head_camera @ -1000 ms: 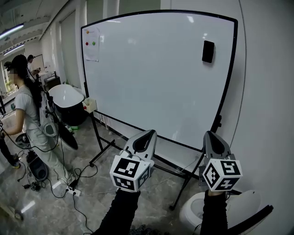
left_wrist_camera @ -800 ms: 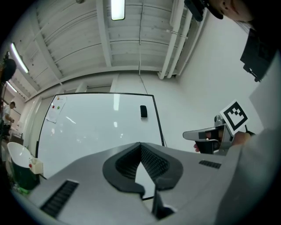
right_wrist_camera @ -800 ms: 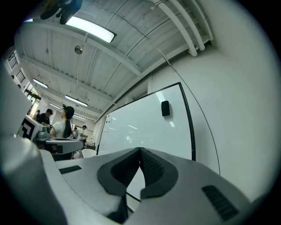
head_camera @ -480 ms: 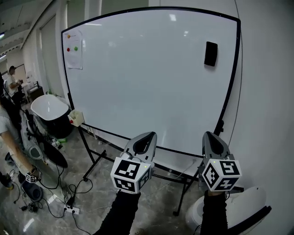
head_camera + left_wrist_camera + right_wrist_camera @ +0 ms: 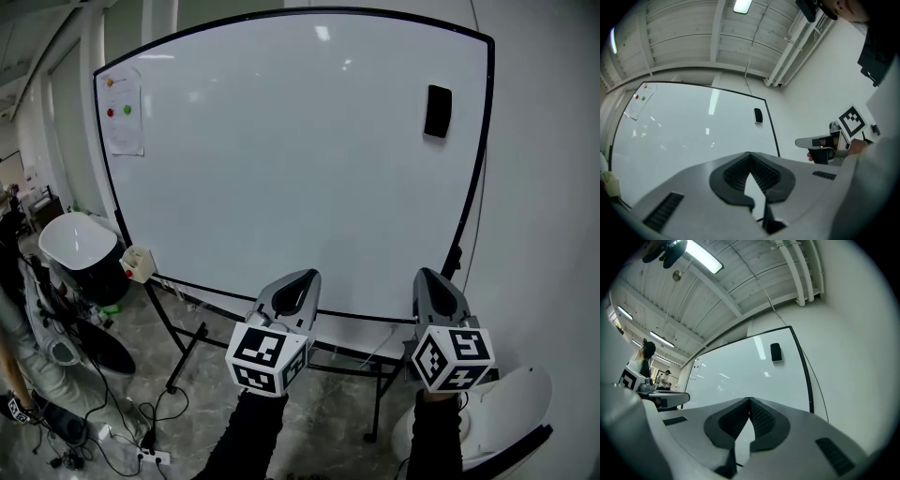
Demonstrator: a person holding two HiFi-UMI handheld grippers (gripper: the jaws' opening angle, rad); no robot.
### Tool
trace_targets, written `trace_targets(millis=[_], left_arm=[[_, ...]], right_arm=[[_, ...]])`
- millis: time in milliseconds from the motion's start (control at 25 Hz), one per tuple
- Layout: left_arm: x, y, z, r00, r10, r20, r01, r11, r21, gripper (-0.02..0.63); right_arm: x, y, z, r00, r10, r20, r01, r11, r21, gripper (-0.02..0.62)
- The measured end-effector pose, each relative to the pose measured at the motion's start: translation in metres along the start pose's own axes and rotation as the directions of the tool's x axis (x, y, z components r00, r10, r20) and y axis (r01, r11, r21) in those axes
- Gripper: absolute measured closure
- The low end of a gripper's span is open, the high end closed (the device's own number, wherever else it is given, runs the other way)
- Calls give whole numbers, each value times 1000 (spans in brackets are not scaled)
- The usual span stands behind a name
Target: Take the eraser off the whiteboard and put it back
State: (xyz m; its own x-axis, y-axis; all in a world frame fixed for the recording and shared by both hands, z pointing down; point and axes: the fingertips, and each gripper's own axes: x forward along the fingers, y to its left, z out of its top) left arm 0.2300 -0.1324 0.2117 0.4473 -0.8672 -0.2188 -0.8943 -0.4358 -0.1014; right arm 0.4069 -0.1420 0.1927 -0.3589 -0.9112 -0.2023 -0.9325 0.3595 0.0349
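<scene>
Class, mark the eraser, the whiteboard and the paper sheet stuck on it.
eraser (image 5: 437,111), head view, centre of its black body.
whiteboard (image 5: 281,169), head view, bare white surface.
paper sheet (image 5: 122,133), head view, blank lower half.

One whiteboard (image 5: 281,169), one eraser (image 5: 438,111), two grippers (image 5: 306,275) (image 5: 426,275), one paper sheet (image 5: 122,117).

A plain white wall (image 5: 544,187) runs along the right. The grey, marble-patterned floor (image 5: 197,384) carries loose black cables (image 5: 117,417) and a power strip (image 5: 150,457). A white bathtub (image 5: 70,246) stands at the left and another white tub (image 5: 511,412) at the lower right. Overhead, a ribbed white ceiling (image 5: 717,291) holds a lit strip light (image 5: 704,257) and white pipes (image 5: 797,268).
</scene>
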Motion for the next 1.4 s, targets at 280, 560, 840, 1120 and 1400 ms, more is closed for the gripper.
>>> trace_targets(millis=[280, 560, 840, 1120, 1400], left_arm=[[18, 11, -6, 1000, -25, 2, 25, 1000, -18, 600], [55, 3, -14, 1000, -18, 13, 19, 999, -43, 600], [87, -19, -21, 1000, -22, 8, 22, 1000, -20, 600], [106, -11, -32, 1000, -14, -5, 14, 1000, -21, 601], [131, 19, -41, 999, -36, -7, 36, 999, -40, 600]], right_arm=[[15, -3, -3, 1000, -24, -7, 24, 1000, -11, 586], [32, -39, -6, 999, -33, -18, 32, 999, -21, 586], [47, -70, -10, 1000, -13, -3, 13, 1000, -9, 586], [69, -75, -25, 1000, 15, -20, -15, 1000, 0, 586], [101, -79, -24, 1000, -28, 2, 28, 1000, 9, 586]])
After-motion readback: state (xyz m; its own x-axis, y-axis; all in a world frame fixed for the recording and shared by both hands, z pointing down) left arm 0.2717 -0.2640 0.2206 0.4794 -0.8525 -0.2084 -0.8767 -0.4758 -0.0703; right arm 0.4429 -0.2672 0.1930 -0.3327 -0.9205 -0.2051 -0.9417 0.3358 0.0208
